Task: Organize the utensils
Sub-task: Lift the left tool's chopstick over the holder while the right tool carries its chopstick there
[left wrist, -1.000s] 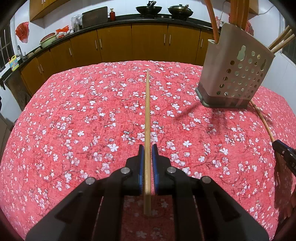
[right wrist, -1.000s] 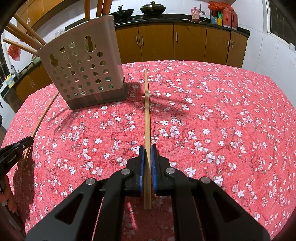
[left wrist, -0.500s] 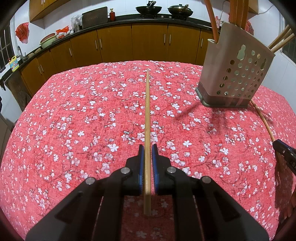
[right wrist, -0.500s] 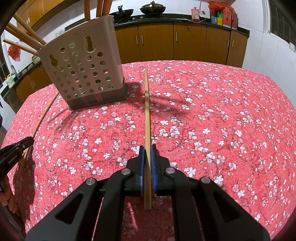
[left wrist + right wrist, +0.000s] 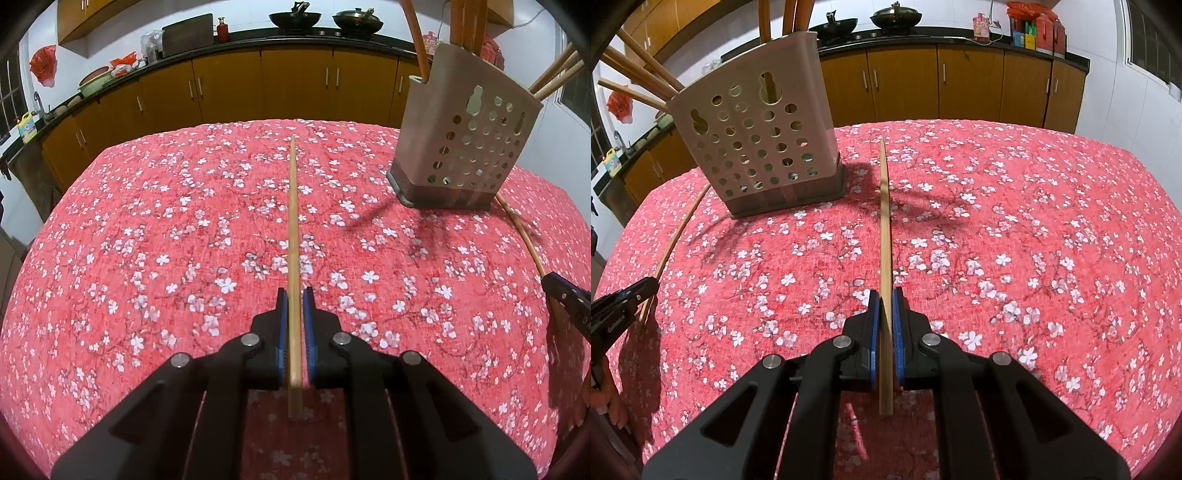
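Observation:
My left gripper (image 5: 294,295) is shut on a wooden chopstick (image 5: 293,225) that points straight ahead above the table. My right gripper (image 5: 885,297) is shut on a second wooden chopstick (image 5: 885,221), also pointing forward. A beige perforated utensil holder (image 5: 461,147) stands upright to the front right in the left wrist view and to the front left in the right wrist view (image 5: 757,144). It holds several chopsticks and wooden handles. Each gripper shows at the edge of the other's view, the right gripper (image 5: 569,299) and the left gripper (image 5: 624,299).
The table is covered with a red floral cloth (image 5: 166,240). Brown kitchen cabinets (image 5: 229,85) with a dark counter, woks and bottles stand behind it. A window (image 5: 1152,44) is at the far right.

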`<state>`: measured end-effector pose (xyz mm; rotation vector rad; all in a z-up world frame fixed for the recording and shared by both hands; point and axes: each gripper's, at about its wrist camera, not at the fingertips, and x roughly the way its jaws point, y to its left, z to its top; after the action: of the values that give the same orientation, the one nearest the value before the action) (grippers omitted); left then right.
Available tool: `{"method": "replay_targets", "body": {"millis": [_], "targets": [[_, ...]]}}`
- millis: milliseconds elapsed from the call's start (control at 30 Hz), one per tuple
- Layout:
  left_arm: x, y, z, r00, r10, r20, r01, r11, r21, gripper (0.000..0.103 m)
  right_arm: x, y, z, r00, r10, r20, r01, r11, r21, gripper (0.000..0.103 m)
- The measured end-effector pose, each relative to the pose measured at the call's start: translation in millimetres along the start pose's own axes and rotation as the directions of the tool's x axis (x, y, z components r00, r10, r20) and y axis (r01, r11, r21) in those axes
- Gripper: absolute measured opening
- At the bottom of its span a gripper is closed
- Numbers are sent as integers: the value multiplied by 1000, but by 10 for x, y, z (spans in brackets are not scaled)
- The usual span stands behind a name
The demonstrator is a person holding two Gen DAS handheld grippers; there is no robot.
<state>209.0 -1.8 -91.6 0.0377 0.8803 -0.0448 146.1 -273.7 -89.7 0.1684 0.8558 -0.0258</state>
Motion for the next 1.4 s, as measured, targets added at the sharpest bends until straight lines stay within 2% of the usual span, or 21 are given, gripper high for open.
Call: {"method": "replay_targets", "body": {"millis": [167,300,633,833,1033,1233,1400], "targets": [[-19,3,-1,1000,-1,-5,1,1000,21,8,-36,-24,3,1000,9,7,-9,1000,5,8],[-138,99,2,1000,-23,-5,23,1000,-2,8,-278,-94,34,997,24,74,-26,999,23,7],[-761,255,183,988,-75,134,77,997,-13,8,-820,-228,282,974,11,227,-20,999,39,7],[-1122,298,364,966,-100,238,108,994,-21,8,-1055,-260,418,950,10,311,-25,999,43,7],[-1500,300,539,930,-134,343,147,989,-13,8,-1313,-254,570,919,20,393,-38,999,37,7],[-1646,264,635,913,-150,380,163,987,-2,8,-1445,-225,668,902,26,431,-41,999,25,7],[-1771,207,690,899,-194,392,201,979,23,8,-1644,-180,755,883,55,466,-65,998,5,7]]}}
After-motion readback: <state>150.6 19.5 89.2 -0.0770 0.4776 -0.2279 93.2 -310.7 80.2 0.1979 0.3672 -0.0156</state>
